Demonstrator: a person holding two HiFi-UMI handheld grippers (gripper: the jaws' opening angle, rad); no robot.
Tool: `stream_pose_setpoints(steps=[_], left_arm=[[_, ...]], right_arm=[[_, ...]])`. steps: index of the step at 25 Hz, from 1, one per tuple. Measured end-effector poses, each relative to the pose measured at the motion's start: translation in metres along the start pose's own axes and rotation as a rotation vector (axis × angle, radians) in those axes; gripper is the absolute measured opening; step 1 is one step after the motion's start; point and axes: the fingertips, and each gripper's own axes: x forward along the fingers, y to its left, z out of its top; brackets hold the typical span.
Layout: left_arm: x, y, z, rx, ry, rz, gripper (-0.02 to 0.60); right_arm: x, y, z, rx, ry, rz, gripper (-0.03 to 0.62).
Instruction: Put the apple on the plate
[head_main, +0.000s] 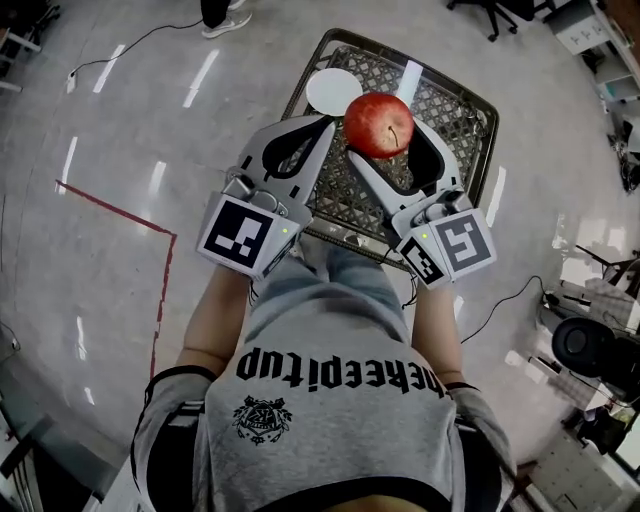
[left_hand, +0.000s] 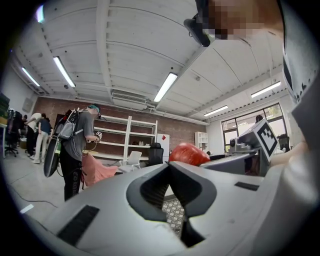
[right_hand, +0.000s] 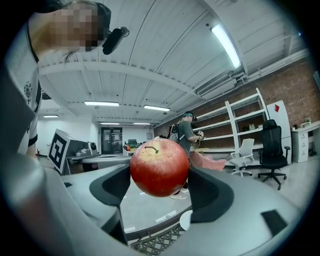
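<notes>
A red apple sits clamped between the jaws of my right gripper, held in the air above the table; the right gripper view shows the apple upright with its stem up, filling the gap of the right gripper. A white round plate lies on the far left part of the patterned table, and a sliver of the plate shows below the apple. My left gripper is shut with nothing in it, just left of the apple. Its tips meet at the left gripper.
The small table has a lattice-pattern top and dark rim. A red line marks the shiny floor at left. Cables and dark gear lie at right. A person with a backpack stands by white shelves.
</notes>
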Motion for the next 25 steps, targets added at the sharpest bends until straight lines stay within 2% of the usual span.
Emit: stream_pose_setpoints(steps=[4,8,11,18,25], left_arm=[[0.013,0.004,0.001,0.006,-0.023,0.039,0.034],[0.026,0.001,-0.004,-0.01,0.019,0.064,0.034],[0.037,-0.001,0.004,0.003,-0.007,0.087,0.034],[0.059,-0.006,0.0,-0.005,-0.003,0.121,0.034],[0.077,-0.013,-0.012,-0.024,0.042,0.177,0.034]], right_arm=[[0.005,-0.015,-0.001,0.002,0.01,0.031,0.374],[0.007,-0.031,-0.002,0.006,0.016,0.059,0.374],[0.005,-0.041,0.002,0.012,0.018,0.081,0.373],[0.006,-0.068,-0.004,0.027,0.028,0.11,0.374],[0.003,-0.094,-0.014,0.05,0.036,0.146,0.373]])
